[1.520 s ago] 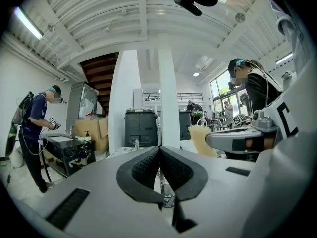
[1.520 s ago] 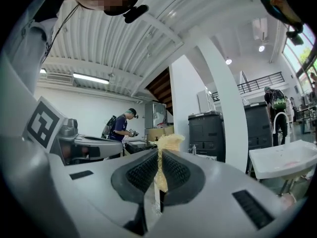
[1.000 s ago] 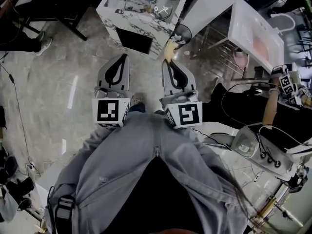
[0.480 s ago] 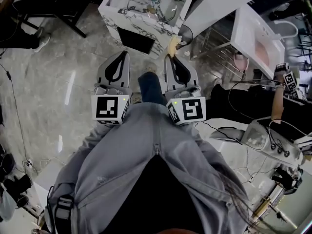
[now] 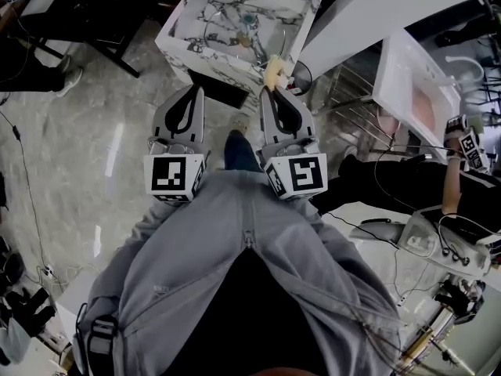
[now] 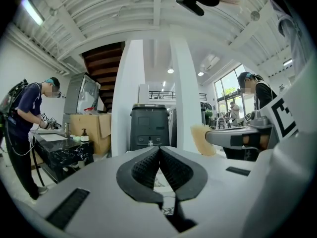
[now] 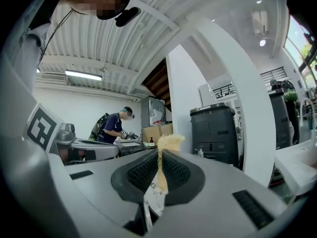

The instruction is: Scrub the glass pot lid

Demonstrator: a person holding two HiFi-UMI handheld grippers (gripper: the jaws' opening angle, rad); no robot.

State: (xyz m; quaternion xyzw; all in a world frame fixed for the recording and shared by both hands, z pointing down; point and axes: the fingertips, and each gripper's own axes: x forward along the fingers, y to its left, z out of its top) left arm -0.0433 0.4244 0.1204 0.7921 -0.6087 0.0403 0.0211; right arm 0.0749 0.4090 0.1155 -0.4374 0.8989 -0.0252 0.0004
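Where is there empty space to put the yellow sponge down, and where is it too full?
The marble sink unit looks bare along its left side; its middle is crowded with what seems a glass lid and small things. The white worktop to the right looks mostly bare. The right gripper pinches the sponge.

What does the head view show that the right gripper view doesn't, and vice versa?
Head view only: the white marbled sink unit ahead on the floor, and the wearer's grey jacket from above.
Right gripper view only: a black bin and a person working at a counter in the background.
Both: the right tool shut on the yellow sponge, with the left tool alongside it.
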